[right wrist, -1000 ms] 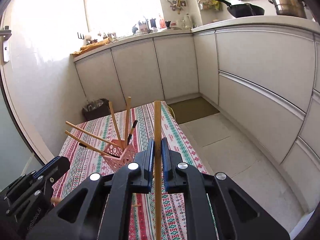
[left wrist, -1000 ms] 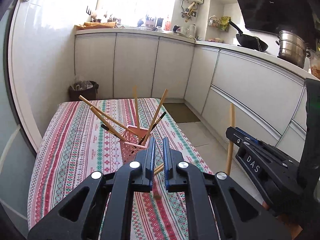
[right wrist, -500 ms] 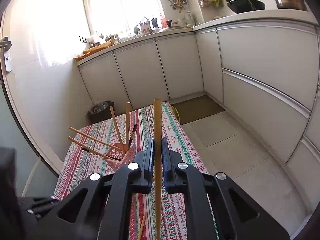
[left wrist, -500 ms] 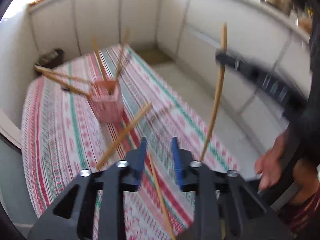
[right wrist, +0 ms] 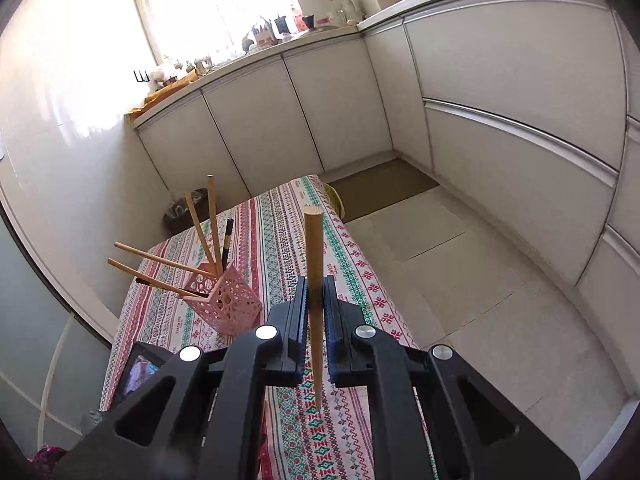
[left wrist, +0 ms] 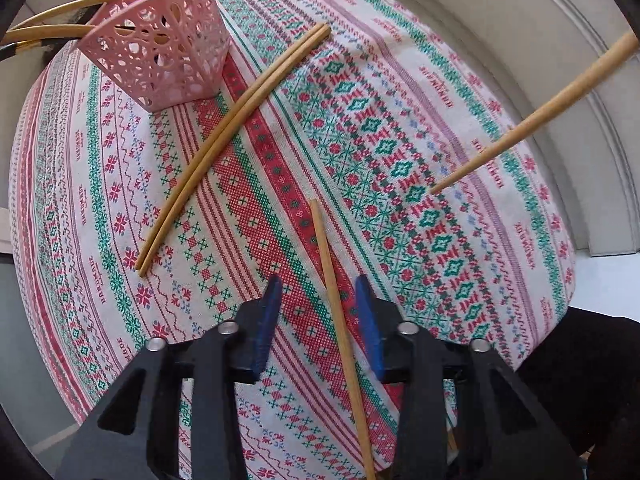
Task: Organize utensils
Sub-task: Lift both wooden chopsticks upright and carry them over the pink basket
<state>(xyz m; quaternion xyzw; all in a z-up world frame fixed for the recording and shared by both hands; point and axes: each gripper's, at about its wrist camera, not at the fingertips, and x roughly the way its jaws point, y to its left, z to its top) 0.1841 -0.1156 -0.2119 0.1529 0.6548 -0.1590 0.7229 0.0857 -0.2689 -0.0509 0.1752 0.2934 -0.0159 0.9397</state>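
The left gripper is open over a chopstick lying flat on the tablecloth. Two more chopsticks lie side by side near the pink basket. The right gripper squeezes one upright chopstick above the table.

Pale wooden chopsticks and pink perforated plastic holder

Holder upright upper left, sticks inside; pair flat beside it; single chopstick flat lower centre; another upright mid-frame.
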